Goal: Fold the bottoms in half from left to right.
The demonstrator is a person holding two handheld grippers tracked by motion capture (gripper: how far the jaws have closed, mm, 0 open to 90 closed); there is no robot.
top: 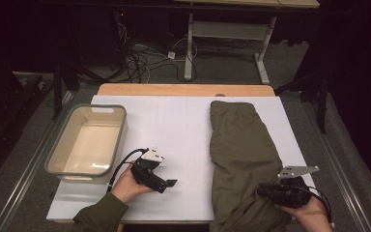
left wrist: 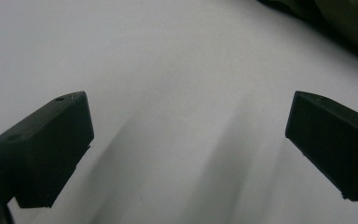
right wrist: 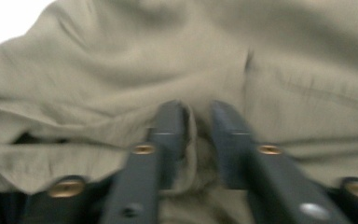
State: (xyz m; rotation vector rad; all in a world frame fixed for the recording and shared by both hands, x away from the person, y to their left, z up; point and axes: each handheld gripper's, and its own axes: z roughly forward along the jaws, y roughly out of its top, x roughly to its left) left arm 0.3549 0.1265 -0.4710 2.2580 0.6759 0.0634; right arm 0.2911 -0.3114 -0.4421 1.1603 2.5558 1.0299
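An olive-green garment [top: 241,145] lies lengthwise on the right half of the white table sheet [top: 174,125], its near end hanging over the front edge. My right gripper [top: 263,192] rests low on that near end. In the right gripper view its jaws stand slightly apart around a raised fold of the cloth [right wrist: 198,154], which sits loosely between them; the right gripper [right wrist: 198,126] is open. My left gripper [top: 170,184] hovers over bare sheet left of the garment. Its jaws are wide open with nothing between them [left wrist: 186,135].
A beige plastic bin [top: 60,140] with a grey rim stands empty at the table's left edge. A wooden strip [top: 183,90] runs along the far edge. Beyond it, cables [top: 140,60] and a desk frame [top: 189,43] sit on the floor.
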